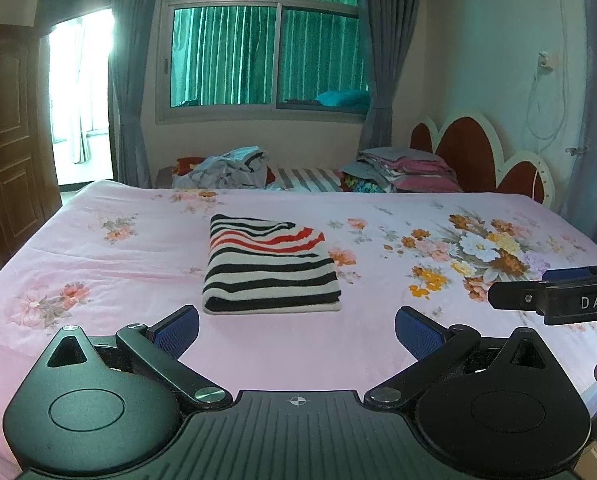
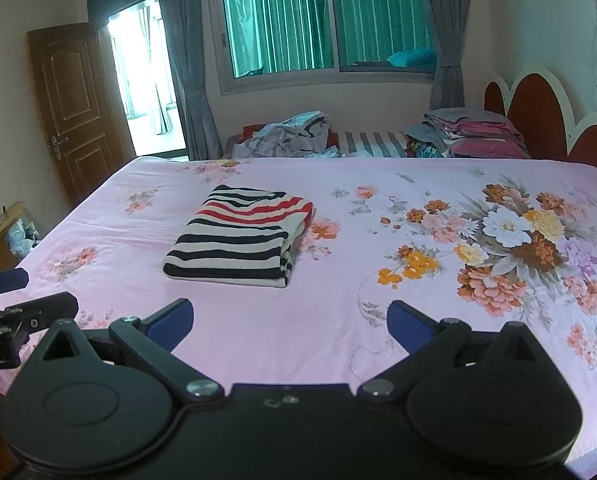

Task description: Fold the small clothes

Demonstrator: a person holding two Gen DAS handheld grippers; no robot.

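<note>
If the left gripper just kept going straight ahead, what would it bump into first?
Probably the folded striped garment, lying on the pink bedsheet ahead of the open left gripper. Depth is hard to judge; it might graze the sheet first.

The left hand-held gripper point(image 1: 296, 332) points toward 12 o'clock, blue-padded fingers point(image 1: 416, 334) spread wide and holding nothing. The right hand-held gripper point(image 2: 290, 322) sits beside it at 3 o'clock, likewise splayed and empty, both level.

Green-curtained window point(image 1: 264, 52), brown door point(image 2: 72, 108), red scalloped headboard point(image 1: 464, 152)
</note>
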